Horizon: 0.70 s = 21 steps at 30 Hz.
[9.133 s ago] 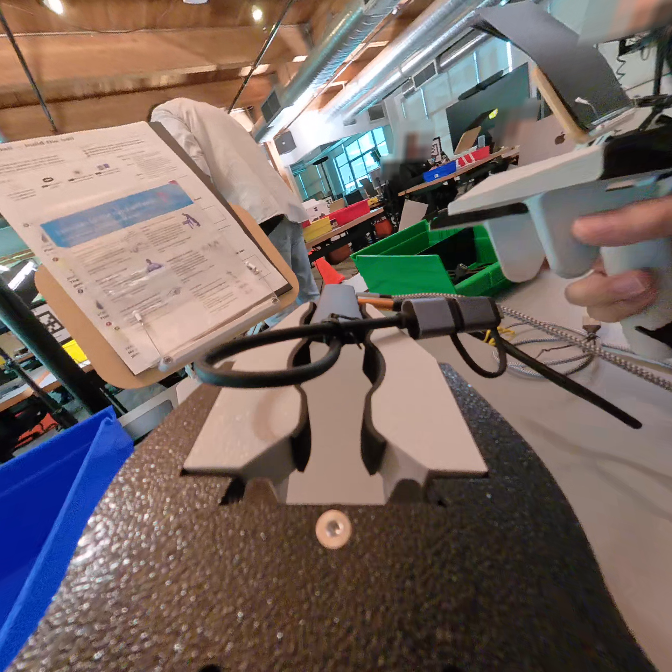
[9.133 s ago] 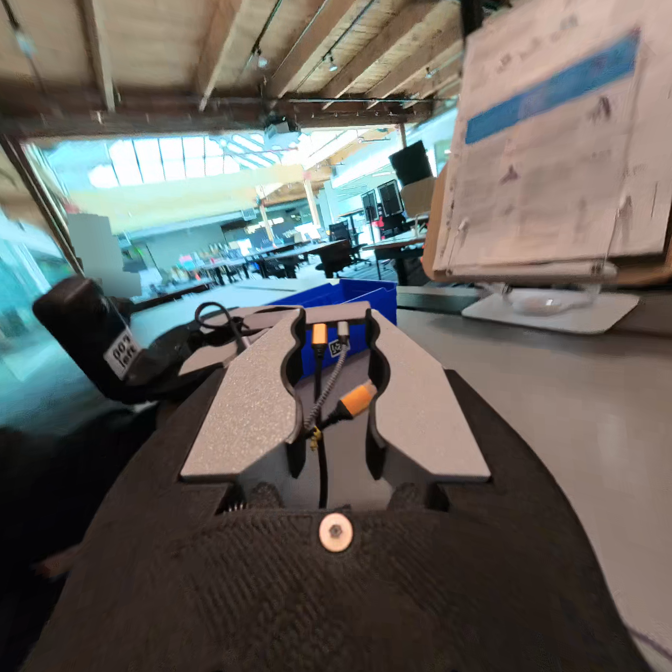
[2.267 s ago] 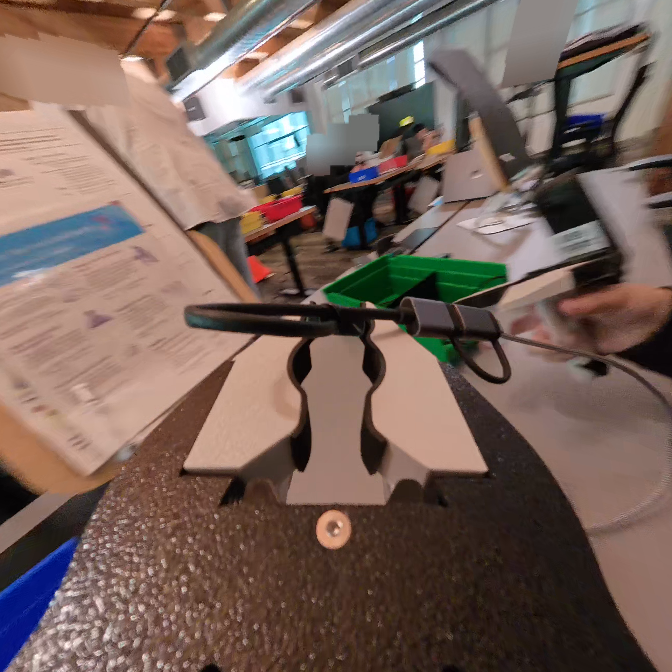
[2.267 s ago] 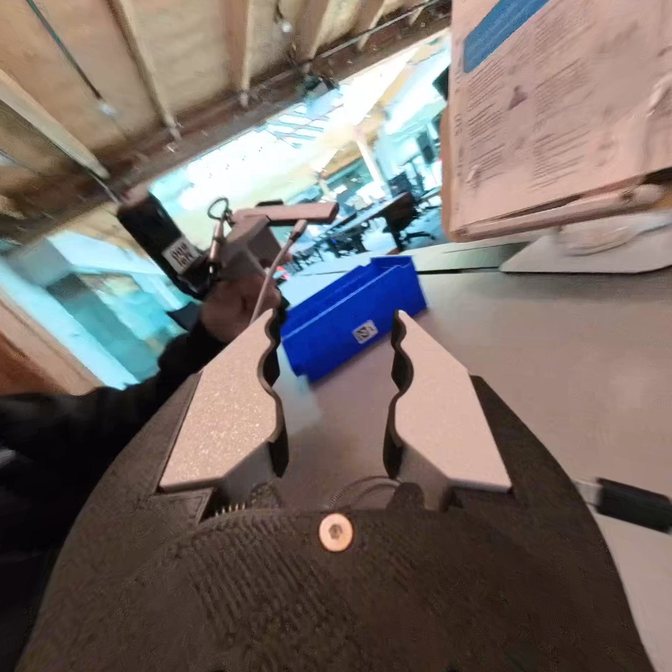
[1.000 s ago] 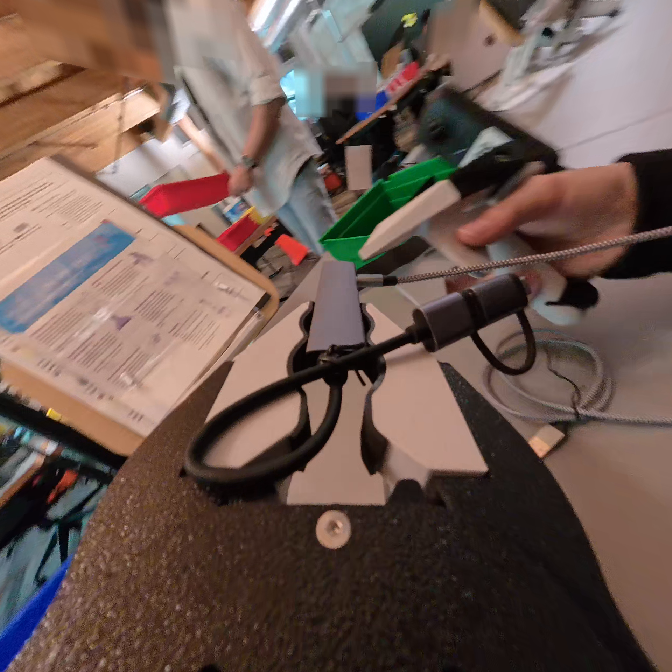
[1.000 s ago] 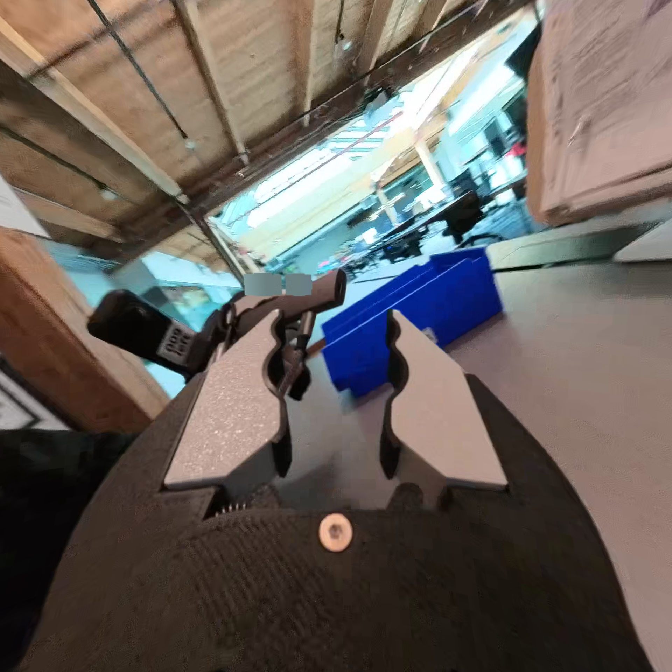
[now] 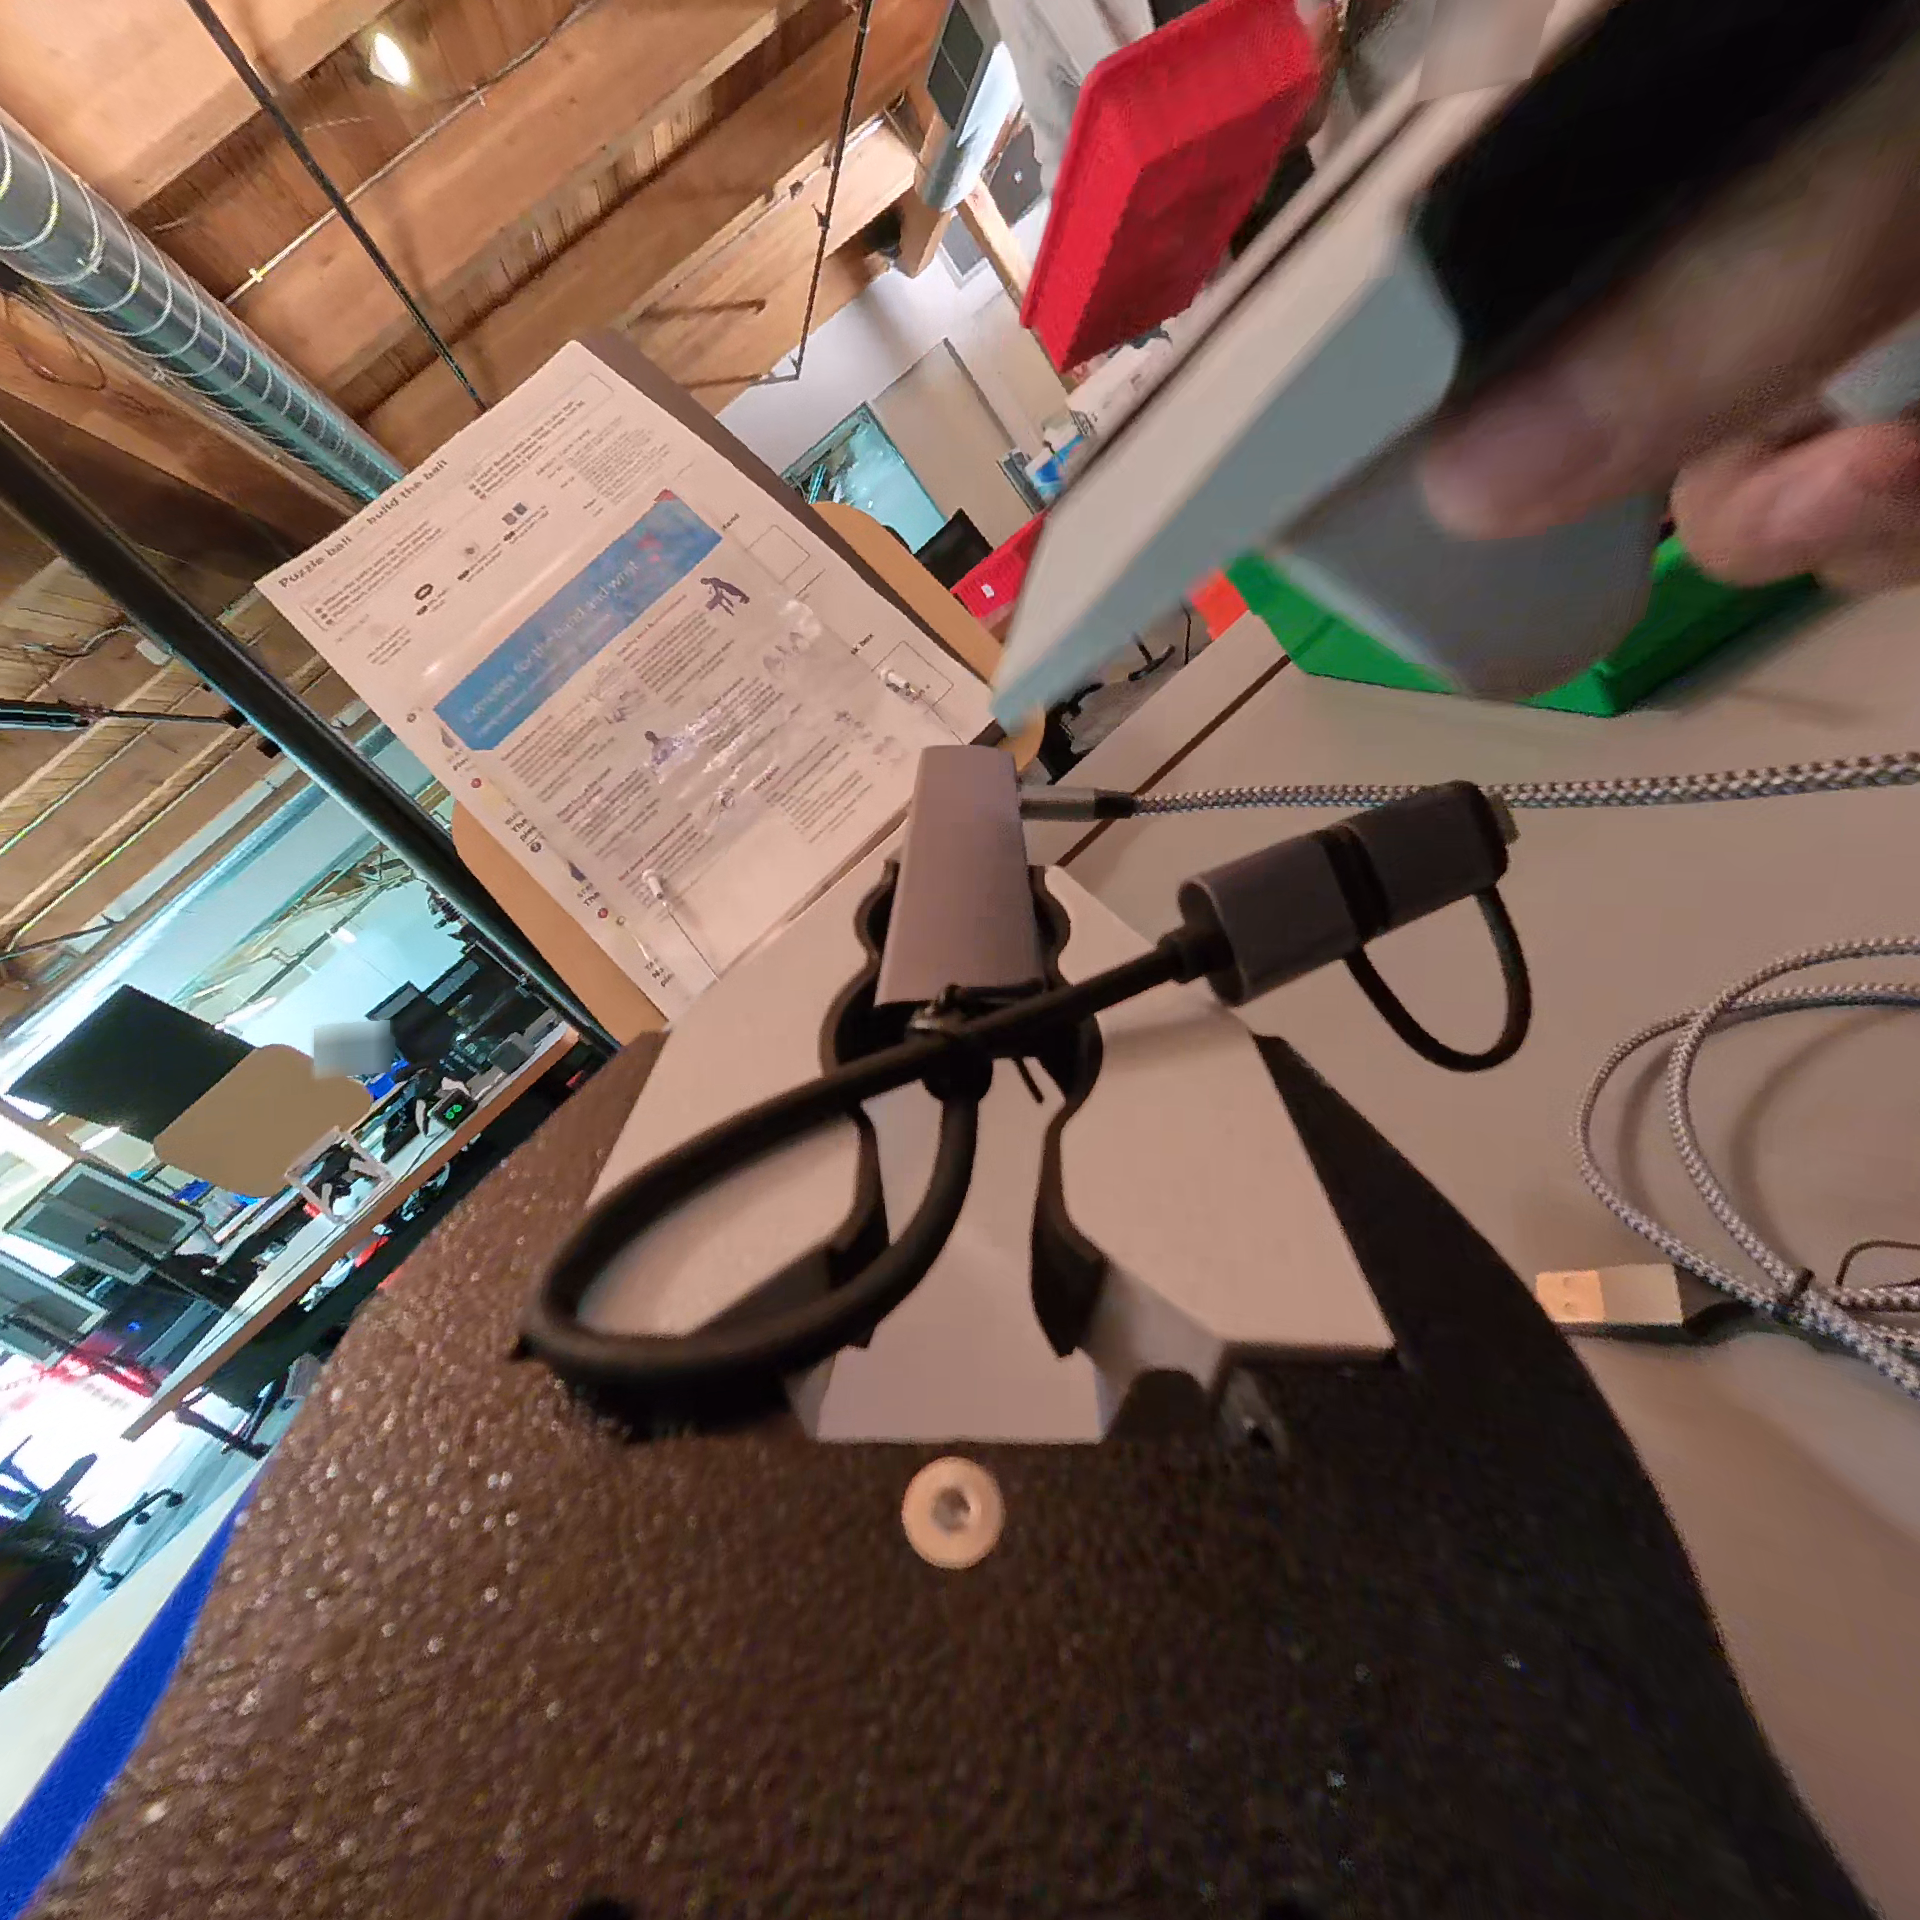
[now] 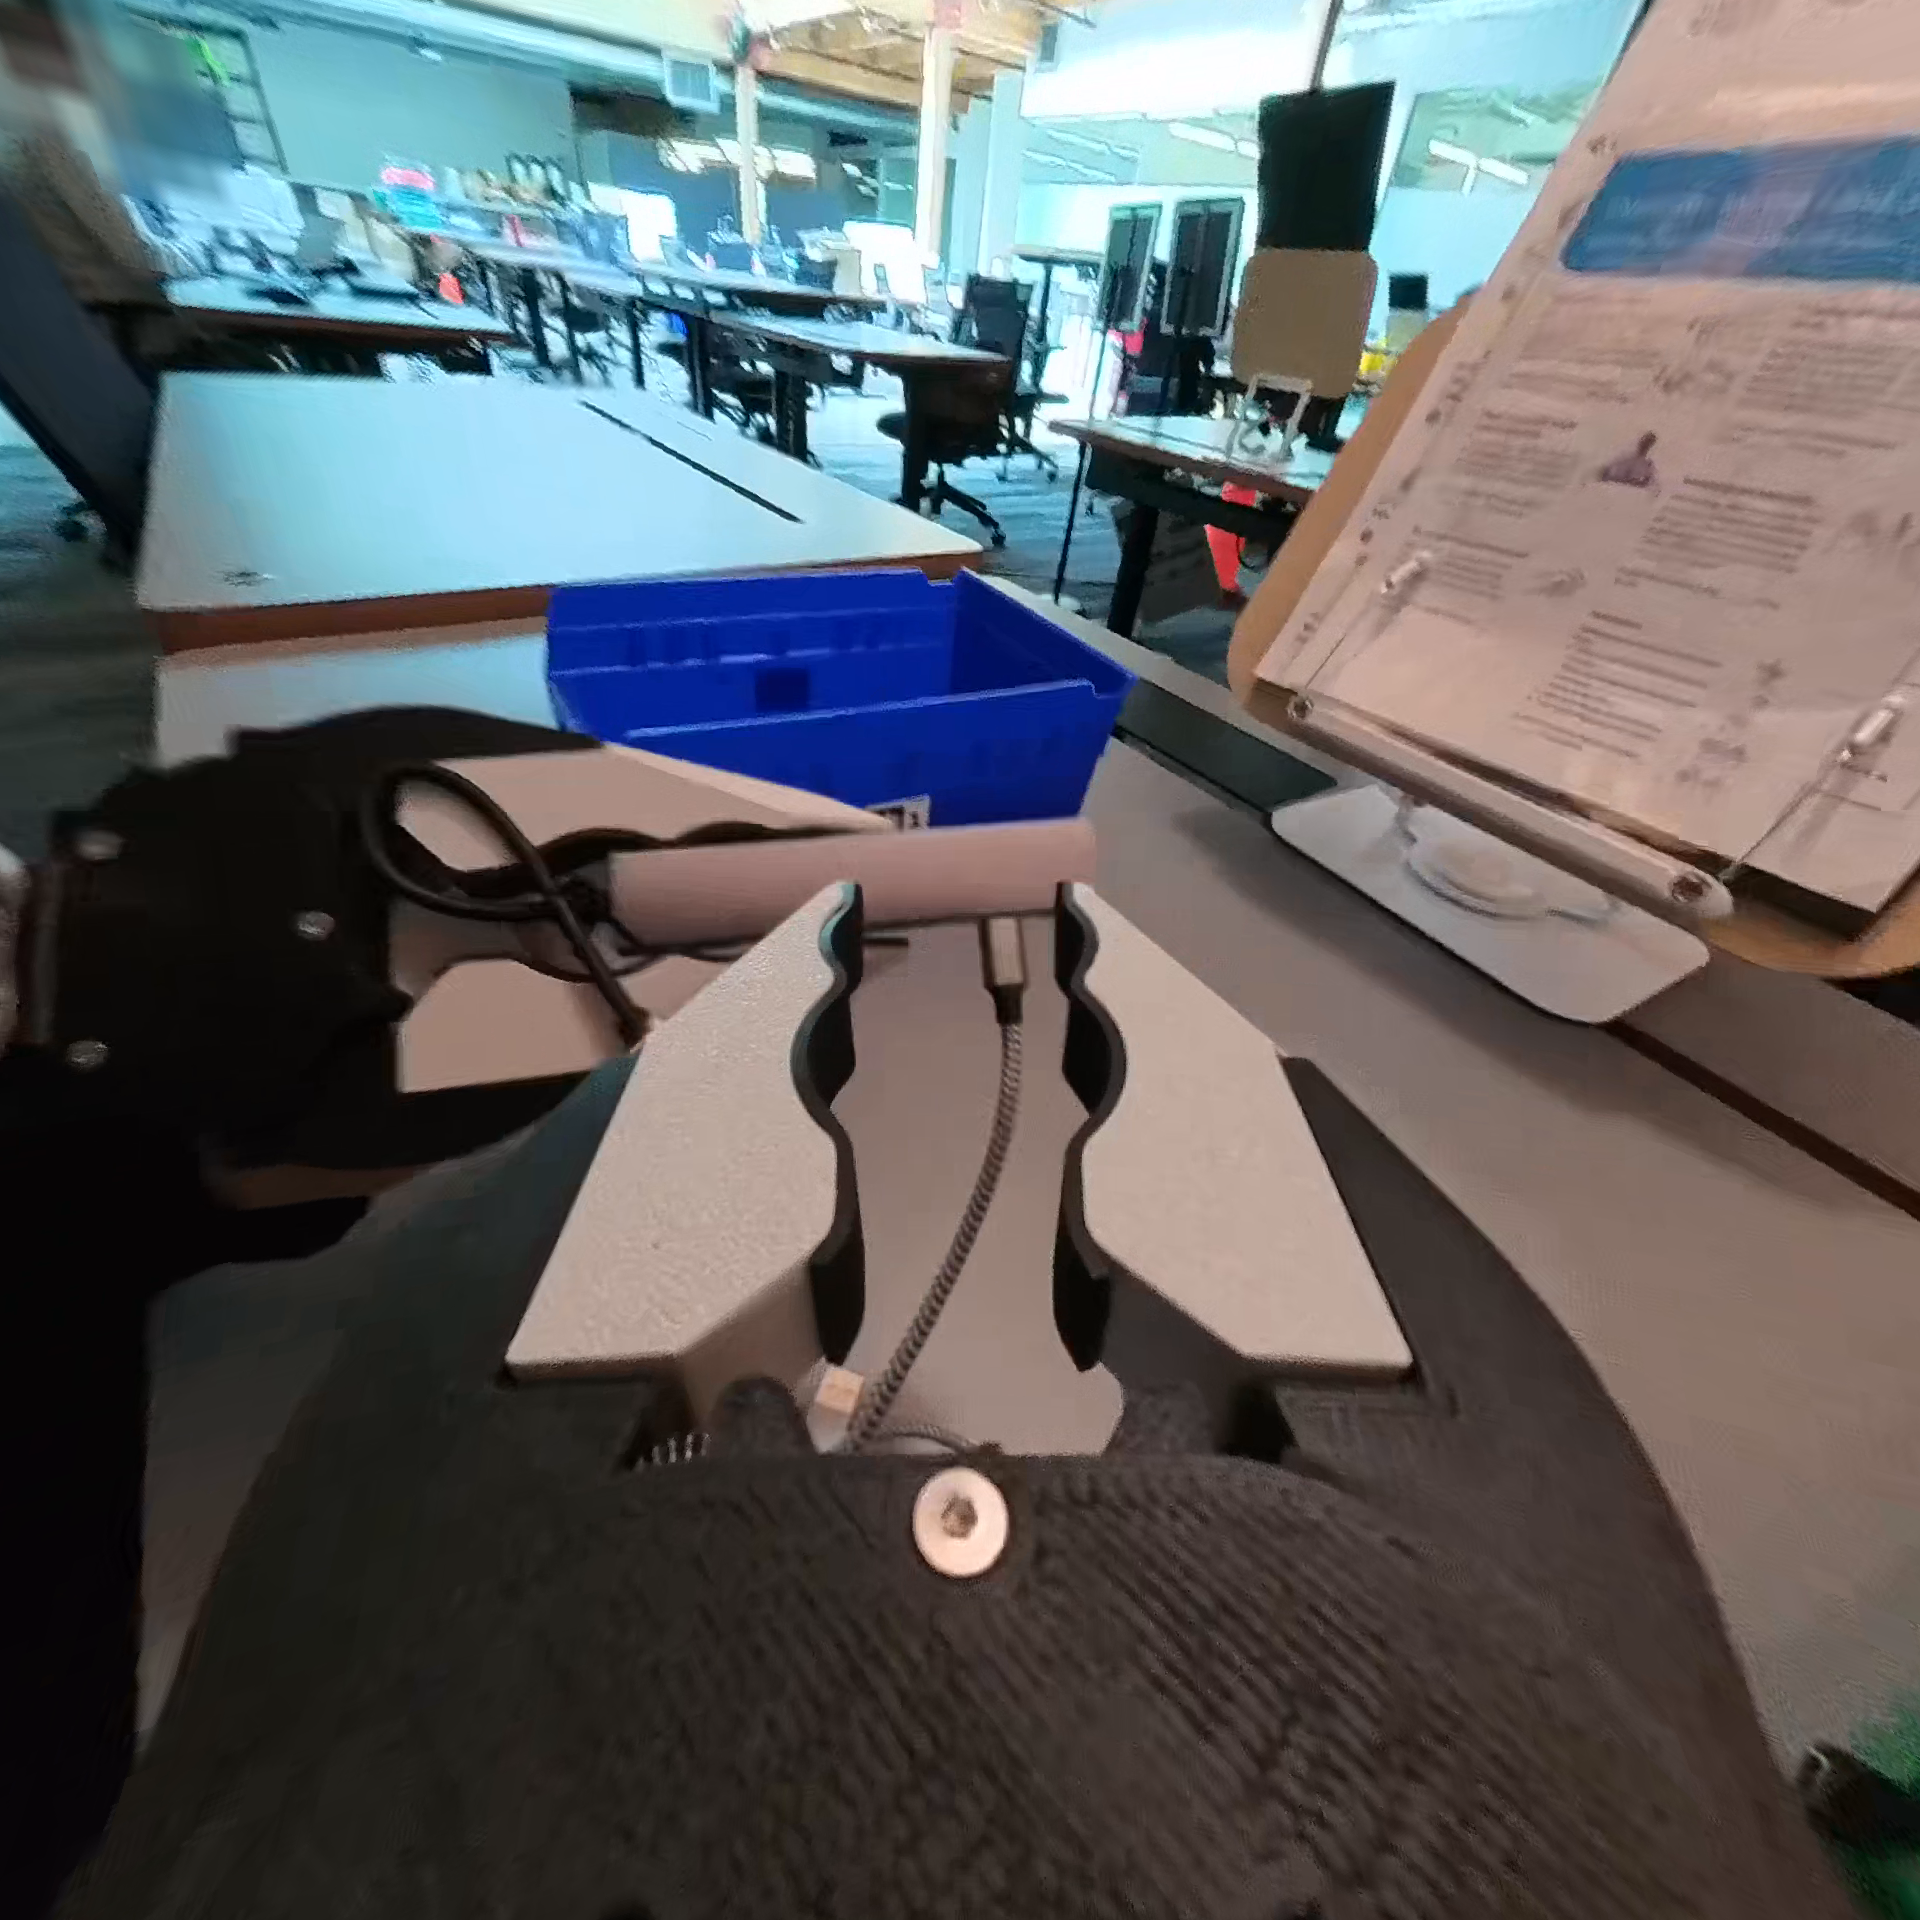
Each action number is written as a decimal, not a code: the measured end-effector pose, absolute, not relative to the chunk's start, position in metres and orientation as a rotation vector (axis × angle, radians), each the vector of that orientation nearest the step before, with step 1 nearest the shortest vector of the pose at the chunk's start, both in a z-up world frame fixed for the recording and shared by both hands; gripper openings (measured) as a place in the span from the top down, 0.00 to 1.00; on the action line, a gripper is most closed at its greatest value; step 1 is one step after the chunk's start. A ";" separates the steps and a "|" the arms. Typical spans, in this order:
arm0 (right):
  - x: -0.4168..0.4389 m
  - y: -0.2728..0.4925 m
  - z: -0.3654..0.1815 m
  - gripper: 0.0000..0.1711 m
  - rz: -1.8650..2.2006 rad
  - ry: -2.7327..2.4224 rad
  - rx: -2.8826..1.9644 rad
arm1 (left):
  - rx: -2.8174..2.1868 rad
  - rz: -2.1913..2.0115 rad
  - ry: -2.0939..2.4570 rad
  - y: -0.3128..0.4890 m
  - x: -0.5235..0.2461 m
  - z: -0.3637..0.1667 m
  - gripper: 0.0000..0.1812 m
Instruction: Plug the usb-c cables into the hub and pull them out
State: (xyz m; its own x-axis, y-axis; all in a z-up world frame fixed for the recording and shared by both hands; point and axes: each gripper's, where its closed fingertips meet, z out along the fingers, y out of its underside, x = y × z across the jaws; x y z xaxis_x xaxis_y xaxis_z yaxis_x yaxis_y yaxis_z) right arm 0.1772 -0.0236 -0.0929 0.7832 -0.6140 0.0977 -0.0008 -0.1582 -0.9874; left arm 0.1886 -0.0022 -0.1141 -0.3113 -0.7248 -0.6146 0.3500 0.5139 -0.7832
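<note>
The hub (image 7: 961, 873), a slim grey bar, sticks forward out of the left gripper (image 7: 961, 997), whose fingers are closed against its sides and hold it above the grey table (image 7: 1714, 1039). In the right wrist view the same hub (image 8: 852, 883) lies crosswise just beyond the tips of the right gripper (image 8: 956, 914).

A blue bin (image 8: 842, 696) sits on the table behind the hub, and a document stand (image 8: 1621, 540) with printed sheets rises to the right. A green bin (image 7: 1538, 644) shows in the left wrist view behind the right gripper's body.

The right gripper's fingers stand partly apart with nothing pinched between them. A braided cable (image 8: 966, 1216) runs up through that gap, and its metal plug (image 8: 1003, 956) is seated in the hub's near side. In the left wrist view this cable (image 7: 1455, 795) leaves the hub's side and stretches right.

The hub's own black lead (image 7: 790, 1226) loops over the left gripper and ends in a grey adapter (image 7: 1340, 894) off to the right.

More braided cable (image 7: 1704, 1174) lies coiled on the table, with a flat metal plug (image 7: 1610, 1299) beside it.
</note>
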 end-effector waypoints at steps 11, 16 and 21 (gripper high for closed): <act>0.198 -0.023 -0.120 0.92 -0.618 0.462 -1.657 | -0.380 -1.221 1.538 -0.005 0.186 -0.109 0.87; 0.195 -0.020 -0.105 0.94 -0.592 0.439 -1.542 | -0.461 -1.316 1.539 -0.002 0.188 -0.108 0.87; 0.195 -0.018 -0.108 0.95 -0.576 0.427 -1.551 | -0.481 -1.347 1.543 -0.001 0.189 -0.110 0.87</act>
State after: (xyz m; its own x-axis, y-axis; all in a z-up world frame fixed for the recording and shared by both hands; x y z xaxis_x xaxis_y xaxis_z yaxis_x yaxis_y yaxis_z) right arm 0.1947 -0.0175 -0.1083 0.7997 -0.5918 0.1009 0.0764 -0.0663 -0.9949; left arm 0.1888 -0.0008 -0.1099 -0.4293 -0.8042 -0.4109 0.2983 0.3032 -0.9050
